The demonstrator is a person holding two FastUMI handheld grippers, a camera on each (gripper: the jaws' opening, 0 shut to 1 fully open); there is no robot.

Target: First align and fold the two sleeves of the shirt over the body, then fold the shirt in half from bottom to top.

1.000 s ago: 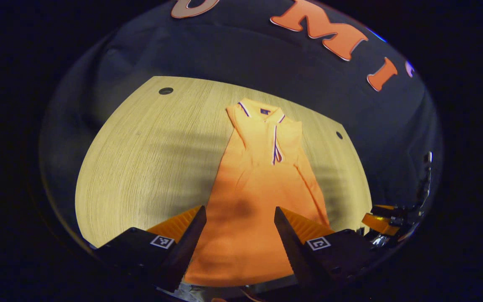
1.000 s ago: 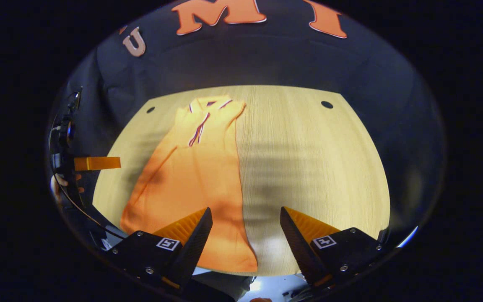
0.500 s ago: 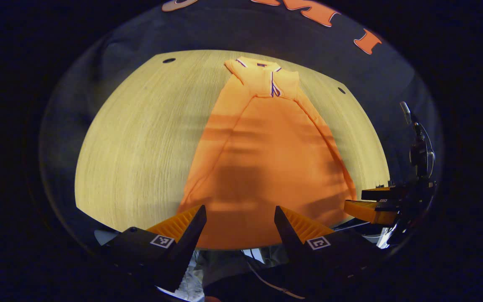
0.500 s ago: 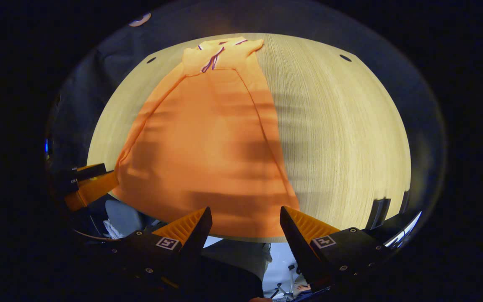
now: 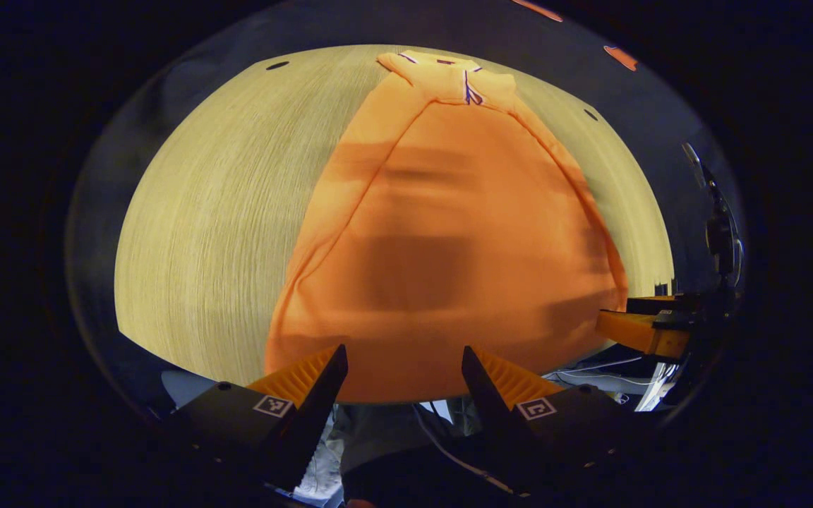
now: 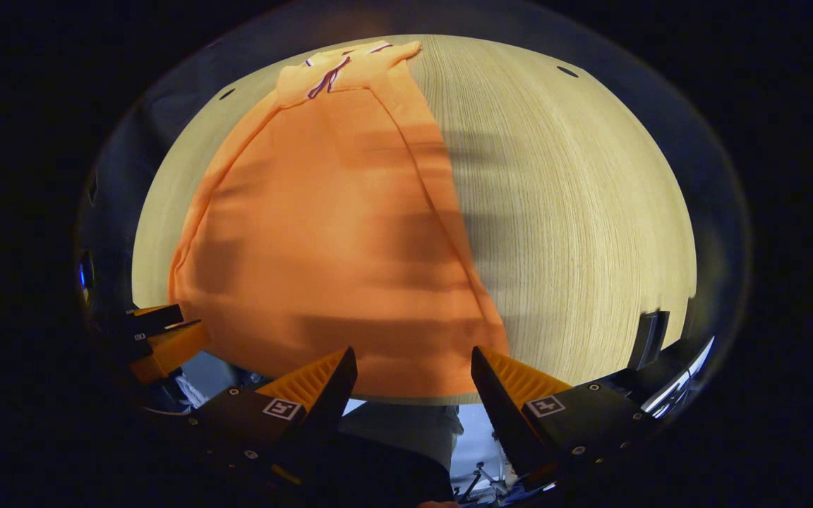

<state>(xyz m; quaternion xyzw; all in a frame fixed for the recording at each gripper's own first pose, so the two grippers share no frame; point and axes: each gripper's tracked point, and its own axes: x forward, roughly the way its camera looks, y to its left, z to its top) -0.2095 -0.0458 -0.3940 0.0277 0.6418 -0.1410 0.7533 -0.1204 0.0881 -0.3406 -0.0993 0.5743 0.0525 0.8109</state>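
On the pale wood-grain bench (image 5: 209,212), an orange polo shirt with a striped collar (image 5: 449,254) lies flat, collar at the far end and bottom hem at the near edge, closest to you. Its sleeves look already folded in, leaving a long narrow shape with lengthwise creases down each side. The fabric appears soft, light and limp; judge that it will sag and drag rather than hold its shape, so lift both hem corners together and evenly. Take hold at the two near corners of the hem, where the doubled layers should give a firmer pinch.

Your left gripper (image 5: 403,367) hangs just short of the hem with its jaws wide apart, holding nothing. Your right gripper (image 6: 413,367) sits likewise at the hem near the shirt's right corner, jaws spread and empty. In each view, the other gripper is at the shirt's opposite corner.
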